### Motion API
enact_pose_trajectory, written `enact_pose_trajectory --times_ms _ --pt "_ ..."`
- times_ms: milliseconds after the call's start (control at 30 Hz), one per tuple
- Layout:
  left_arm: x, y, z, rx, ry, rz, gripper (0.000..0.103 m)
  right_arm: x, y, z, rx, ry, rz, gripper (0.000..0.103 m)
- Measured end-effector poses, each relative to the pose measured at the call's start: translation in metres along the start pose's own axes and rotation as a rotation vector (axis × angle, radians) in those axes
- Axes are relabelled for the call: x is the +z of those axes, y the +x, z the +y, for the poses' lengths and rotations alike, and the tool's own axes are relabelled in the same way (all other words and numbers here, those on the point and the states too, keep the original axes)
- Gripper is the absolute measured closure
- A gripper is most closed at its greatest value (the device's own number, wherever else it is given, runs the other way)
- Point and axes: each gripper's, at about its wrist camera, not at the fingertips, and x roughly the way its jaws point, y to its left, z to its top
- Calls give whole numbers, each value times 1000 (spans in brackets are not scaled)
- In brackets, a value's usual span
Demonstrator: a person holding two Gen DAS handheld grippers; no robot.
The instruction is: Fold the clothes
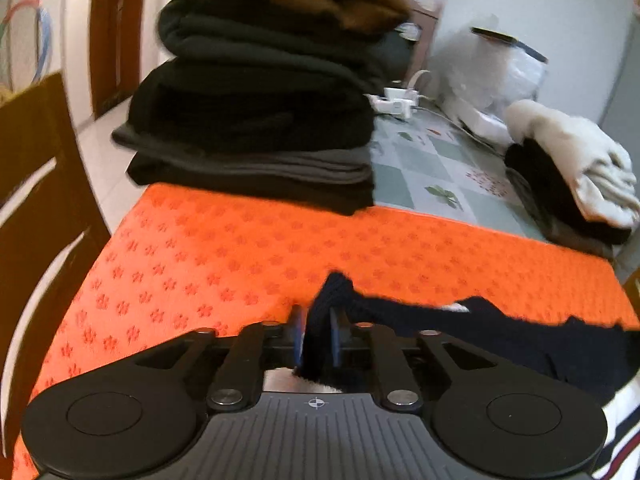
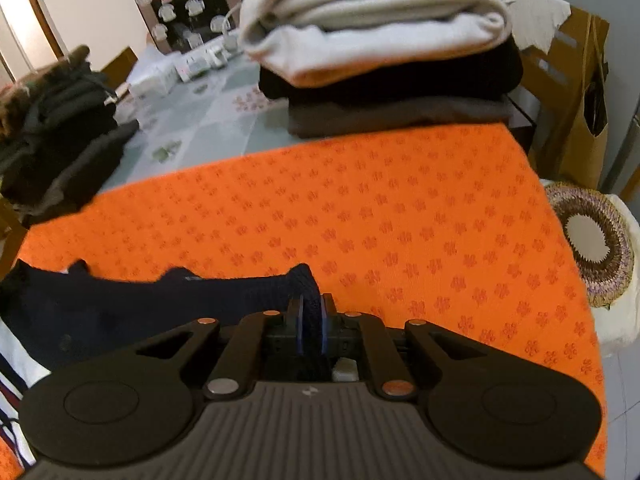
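- The left gripper (image 1: pixel 318 330) pinches one end of a dark navy knitted garment (image 1: pixel 500 340), its blue pads narrowed on a bunched fold of the knit; the hold keeps that end lifted off the orange flower-patterned cloth (image 1: pixel 240 248) covering the near part of the table.
- The right gripper (image 2: pixel 311 330) clamps the garment's other end in the same way, jaws nearly together around the ribbed fabric, so the piece is stretched between the two hands along the near edge of the orange cloth, apparently to be laid flat for folding.
- A white part with dark and red stripes (image 2: pixel 12 392) shows below the navy knit; whether it belongs to the same garment cannot be told.
- A tall stack of dark folded clothes (image 1: pixel 256 120) sits at the cloth's far left corner, probably finished work.
- A second pile, topped by a cream fleecy garment (image 2: pixel 372 20), stands at the far right corner, leaving the middle free.
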Motion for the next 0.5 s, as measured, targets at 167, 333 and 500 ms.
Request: enact_pose_trajectory --times_ms 167,333,500 --pt "12 -33 15 -35 -82 -74 63 2 -20 7 -30 -60 -40 73" --pt "5 -65 10 -76 -46 -54 63 0 -54 21 30 -116 -60 73" --pt "-24 -84 -2 -130 7 36 63 -13 -71 36 110 -129 -22 73"
